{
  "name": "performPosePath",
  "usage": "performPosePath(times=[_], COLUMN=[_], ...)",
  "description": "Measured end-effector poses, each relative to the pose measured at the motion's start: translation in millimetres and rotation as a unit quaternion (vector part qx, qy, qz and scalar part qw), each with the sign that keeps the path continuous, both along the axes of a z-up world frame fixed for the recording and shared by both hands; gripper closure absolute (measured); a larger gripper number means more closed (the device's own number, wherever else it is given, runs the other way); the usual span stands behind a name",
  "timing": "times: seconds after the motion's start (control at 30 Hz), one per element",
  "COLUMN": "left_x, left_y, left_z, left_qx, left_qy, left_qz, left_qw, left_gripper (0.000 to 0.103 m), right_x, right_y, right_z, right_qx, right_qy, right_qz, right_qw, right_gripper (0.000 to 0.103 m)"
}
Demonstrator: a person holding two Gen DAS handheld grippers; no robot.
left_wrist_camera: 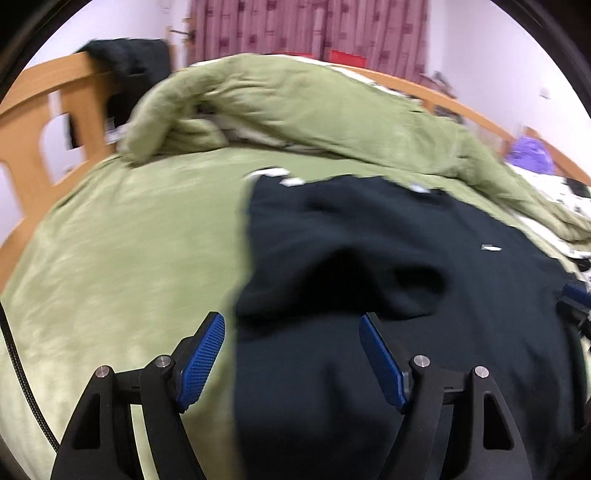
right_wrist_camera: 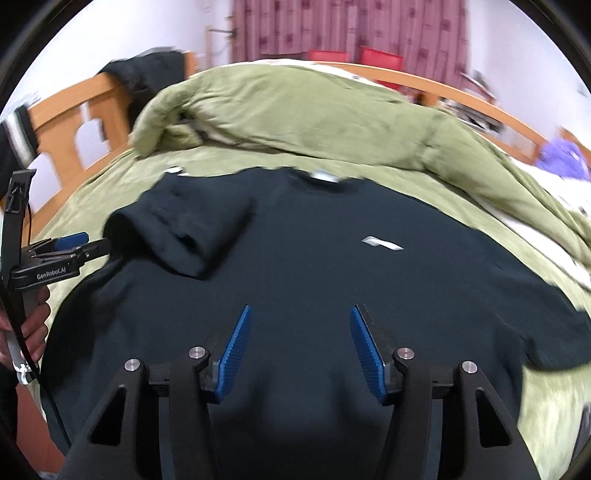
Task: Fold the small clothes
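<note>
A dark navy T-shirt (right_wrist_camera: 314, 266) with a small white chest logo (right_wrist_camera: 382, 243) lies face up on a green bed cover (left_wrist_camera: 129, 258); it also shows in the left wrist view (left_wrist_camera: 369, 277). Its left sleeve (right_wrist_camera: 184, 236) is folded in over the chest. My left gripper (left_wrist_camera: 291, 321) is open above the shirt's left edge, and in the right wrist view (right_wrist_camera: 94, 245) it shows at the folded sleeve's edge. My right gripper (right_wrist_camera: 299, 310) is open and empty above the shirt's lower middle.
A rumpled green duvet (right_wrist_camera: 314, 118) lies behind the shirt. A wooden bed frame (left_wrist_camera: 44, 122) with dark clothes (left_wrist_camera: 125, 62) hung on it stands at the left. A purple item (right_wrist_camera: 561, 158) lies at the right. Curtains (right_wrist_camera: 351, 26) hang behind.
</note>
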State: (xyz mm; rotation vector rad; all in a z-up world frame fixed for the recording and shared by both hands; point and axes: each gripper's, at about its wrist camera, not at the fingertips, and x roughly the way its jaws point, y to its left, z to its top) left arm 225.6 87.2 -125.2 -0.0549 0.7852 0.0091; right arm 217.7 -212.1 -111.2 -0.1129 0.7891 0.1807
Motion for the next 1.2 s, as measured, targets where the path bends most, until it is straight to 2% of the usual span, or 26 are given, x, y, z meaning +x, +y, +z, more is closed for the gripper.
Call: performPosePath(times=[0.2,0.3,0.47,0.57,0.67,0.7,0.73,0.77,0.9,1.03,1.2], left_x=[-6,-6,-5,-4,-5,-6,-6,-6,-10,-14,-8], left_y=[69,92,111,118,118,116,114,112,103,91,60], left_z=[-19,-32,-51,-60,-62,-62,-62,-62,-54,-39,-25], left_qx=[0.025,0.030,0.009,-0.014,-0.015,-0.012,-0.008,-0.002,0.001,-0.024,-0.040], left_qy=[0.017,0.021,0.036,0.046,0.045,0.044,0.045,0.044,0.038,0.022,0.009], left_qz=[0.063,0.082,0.092,0.093,0.091,0.090,0.089,0.088,0.084,0.071,0.037], left_qw=[0.9976,0.9959,0.9951,0.9945,0.9947,0.9949,0.9950,0.9951,0.9957,0.9970,0.9985], left_gripper=[0.029,0.029,0.029,0.029,0.029,0.029,0.029,0.029,0.029,0.029,0.029], right_x=[46,71,104,120,136,139,140,139,132,112,95], right_y=[71,105,151,165,169,168,165,161,127,57,-21], right_z=[-7,-18,-49,-71,-90,-94,-93,-89,-63,-27,-15], right_qx=[-0.002,-0.028,-0.078,-0.100,-0.107,-0.104,-0.096,-0.088,-0.032,0.019,0.038], right_qy=[-0.016,-0.021,-0.020,-0.010,0.014,0.022,0.018,0.014,-0.003,-0.034,-0.033], right_qz=[0.061,0.087,0.122,0.127,0.121,0.119,0.115,0.112,0.082,0.012,-0.068], right_qw=[0.998,0.996,0.989,0.987,0.987,0.987,0.988,0.990,0.996,0.999,0.996], right_gripper=[0.046,0.044,0.041,0.039,0.037,0.045,0.057,0.093,0.096,0.096,0.095])
